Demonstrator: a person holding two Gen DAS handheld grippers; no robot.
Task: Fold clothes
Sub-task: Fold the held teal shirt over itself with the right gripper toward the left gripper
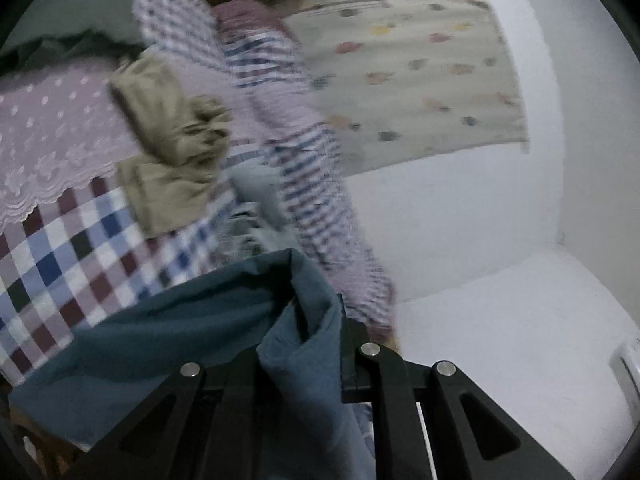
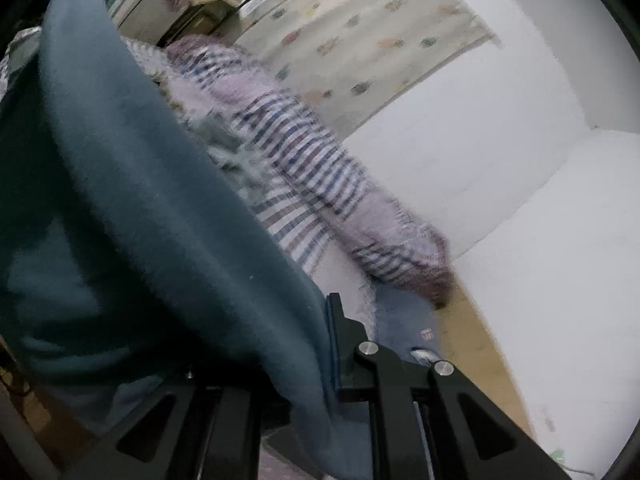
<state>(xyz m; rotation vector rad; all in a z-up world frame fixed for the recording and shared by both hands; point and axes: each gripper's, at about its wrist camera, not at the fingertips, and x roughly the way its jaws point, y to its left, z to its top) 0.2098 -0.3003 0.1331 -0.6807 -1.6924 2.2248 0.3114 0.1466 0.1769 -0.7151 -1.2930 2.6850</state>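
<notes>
- White wall (image 1: 460,208) fills the space ahead and to the right of the left gripper (image 1: 308,344); a pale spotted cloth (image 1: 416,76) hangs on it further off.
- Left of that gripper lies a checked cover (image 1: 60,272), with a tan garment (image 1: 172,160) on it and a striped garment (image 1: 304,184) ahead, all blurred.
- Left gripper is clamped on a bunched fold of the blue garment (image 1: 192,320), which spills left from the jaws.
- White wall again sits right of the right gripper (image 2: 320,340), the spotted cloth (image 2: 360,40) far ahead, the striped garment (image 2: 320,184) stretching forward.
- Right gripper is pinched on the blue garment's (image 2: 140,200) edge; the fabric rises left of the jaws and covers half the view.
- Judgement: the garment looks like soft, light fleece, limp and not fragile; it will sag between the two holds.
- Holds belong at matching corners or along one hem, so it hangs flat before folding; a bunched grip may skew the fold.
</notes>
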